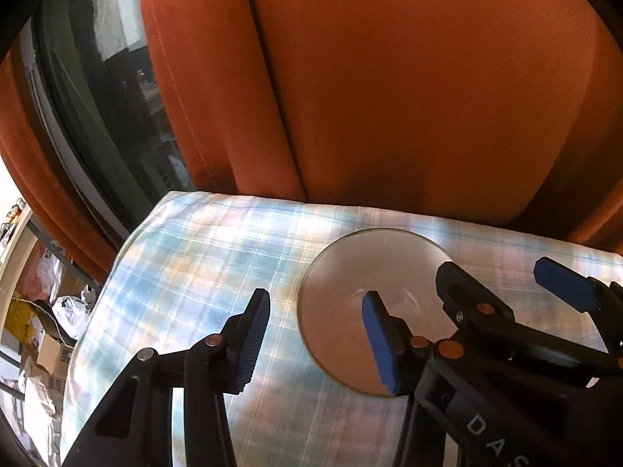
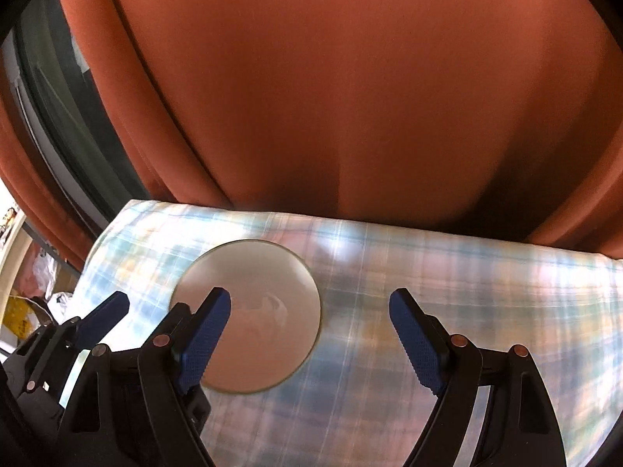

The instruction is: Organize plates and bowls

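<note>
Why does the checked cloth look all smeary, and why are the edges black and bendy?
Right wrist view: the checked cloth is smeared by motion blur, and the glass plate looks hazy. Left wrist view: the cloth is sharper, with bright sun patches washing out its checks. Both views: the fisheye lens bends the orange curtain and leaves dark corners.

Before me: a plaid tablecloth [image 1: 202,257], orange curtains [image 1: 389,97] behind it, a dark window [image 1: 101,89] at left.
</note>
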`<state>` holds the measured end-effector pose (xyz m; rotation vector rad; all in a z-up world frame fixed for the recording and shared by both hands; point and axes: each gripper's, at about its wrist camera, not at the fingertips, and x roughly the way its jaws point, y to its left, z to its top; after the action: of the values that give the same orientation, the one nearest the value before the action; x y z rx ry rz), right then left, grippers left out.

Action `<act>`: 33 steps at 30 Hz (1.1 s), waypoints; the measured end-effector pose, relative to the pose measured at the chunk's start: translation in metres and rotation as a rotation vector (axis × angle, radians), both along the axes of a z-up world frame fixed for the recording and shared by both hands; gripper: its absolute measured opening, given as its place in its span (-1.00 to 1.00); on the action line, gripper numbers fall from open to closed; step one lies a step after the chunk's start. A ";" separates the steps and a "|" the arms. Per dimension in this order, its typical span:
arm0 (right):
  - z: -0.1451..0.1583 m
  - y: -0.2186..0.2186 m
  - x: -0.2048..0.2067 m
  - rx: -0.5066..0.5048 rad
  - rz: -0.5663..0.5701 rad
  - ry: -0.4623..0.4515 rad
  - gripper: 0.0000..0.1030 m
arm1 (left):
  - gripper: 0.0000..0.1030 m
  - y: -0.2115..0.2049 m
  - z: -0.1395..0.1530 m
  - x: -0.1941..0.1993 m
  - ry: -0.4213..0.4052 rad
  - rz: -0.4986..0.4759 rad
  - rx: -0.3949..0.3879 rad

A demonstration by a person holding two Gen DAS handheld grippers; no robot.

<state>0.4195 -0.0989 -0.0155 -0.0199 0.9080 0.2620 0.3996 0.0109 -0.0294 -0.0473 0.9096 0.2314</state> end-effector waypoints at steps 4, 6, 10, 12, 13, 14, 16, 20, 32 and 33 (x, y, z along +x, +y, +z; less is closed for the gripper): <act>-0.018 0.002 0.009 -0.004 -0.010 0.023 0.39 | -0.09 0.002 -0.015 0.013 0.025 0.000 -0.009; -0.025 0.002 0.015 -0.007 -0.013 0.032 0.29 | -0.12 0.001 -0.022 0.019 0.038 0.010 0.000; -0.038 0.002 0.024 -0.013 -0.009 0.061 0.00 | -0.31 0.007 -0.036 0.027 0.065 0.032 0.002; -0.045 0.004 0.029 -0.012 -0.002 0.074 -0.17 | -0.39 0.009 -0.041 0.030 0.083 0.038 0.013; -0.048 0.006 0.031 -0.016 0.002 0.078 -0.22 | -0.49 0.011 -0.045 0.032 0.102 0.042 0.021; -0.053 0.007 0.034 -0.014 0.011 0.085 -0.31 | -0.56 0.013 -0.047 0.033 0.113 0.042 0.016; -0.060 0.010 0.037 -0.003 0.021 0.103 -0.46 | -0.60 0.014 -0.051 0.033 0.121 0.030 0.003; -0.063 0.011 0.039 0.005 0.018 0.100 -0.51 | -0.60 0.014 -0.052 0.034 0.122 0.034 0.002; -0.058 0.005 0.039 0.016 0.000 0.110 -0.51 | -0.62 0.003 -0.042 0.030 0.135 0.008 0.005; -0.056 0.003 0.038 0.017 -0.004 0.108 -0.51 | -0.62 0.001 -0.040 0.029 0.131 0.004 0.006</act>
<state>0.4574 -0.0960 -0.0715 0.0116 1.0135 0.2689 0.4290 0.0119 -0.0696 -0.0287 1.0397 0.2426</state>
